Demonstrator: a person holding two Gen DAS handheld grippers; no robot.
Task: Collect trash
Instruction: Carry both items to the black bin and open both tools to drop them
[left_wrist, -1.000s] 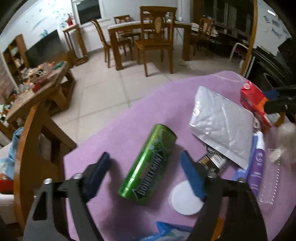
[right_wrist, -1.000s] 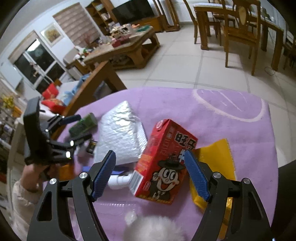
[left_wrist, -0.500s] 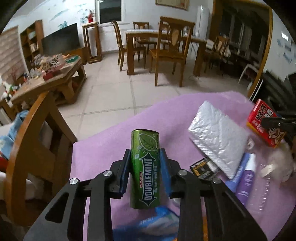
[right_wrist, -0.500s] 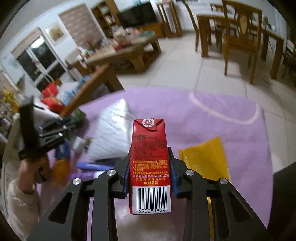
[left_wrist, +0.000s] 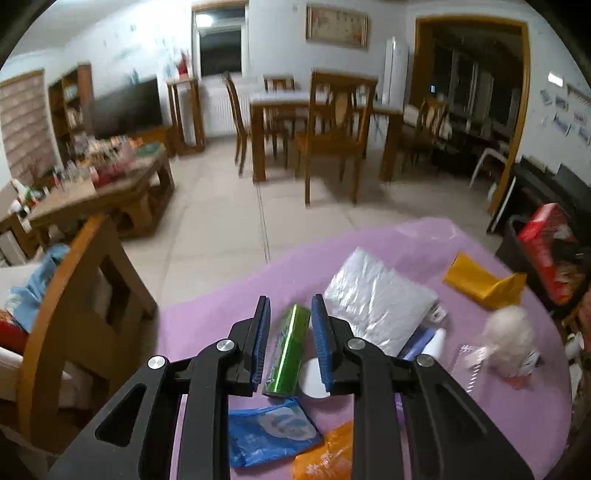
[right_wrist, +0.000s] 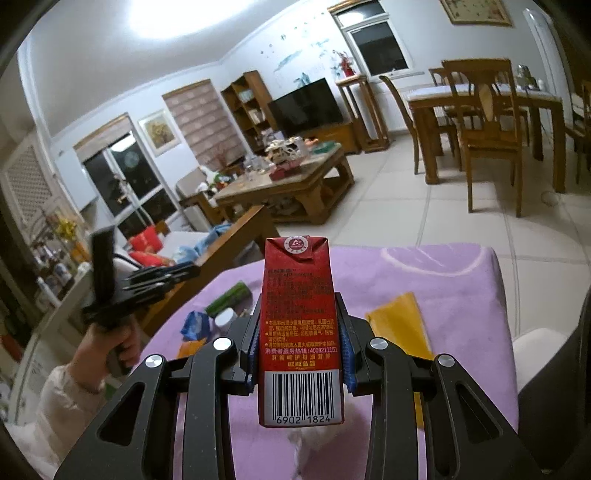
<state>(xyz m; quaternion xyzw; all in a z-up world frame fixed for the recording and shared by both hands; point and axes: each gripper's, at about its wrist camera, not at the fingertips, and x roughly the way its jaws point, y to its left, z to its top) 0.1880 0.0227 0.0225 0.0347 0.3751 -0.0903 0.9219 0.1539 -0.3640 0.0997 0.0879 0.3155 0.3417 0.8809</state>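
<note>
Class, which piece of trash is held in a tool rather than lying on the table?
The red carton, clamped upright in the right tool; the green can lies loose.

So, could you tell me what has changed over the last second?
The right gripper closed on the red carton and lifted it off the table. The left gripper clamped the green can, stood it up, then let go: it lies on the purple cloth again, jaws narrowly apart above it. The silver bag and yellow bag stayed put.
</note>
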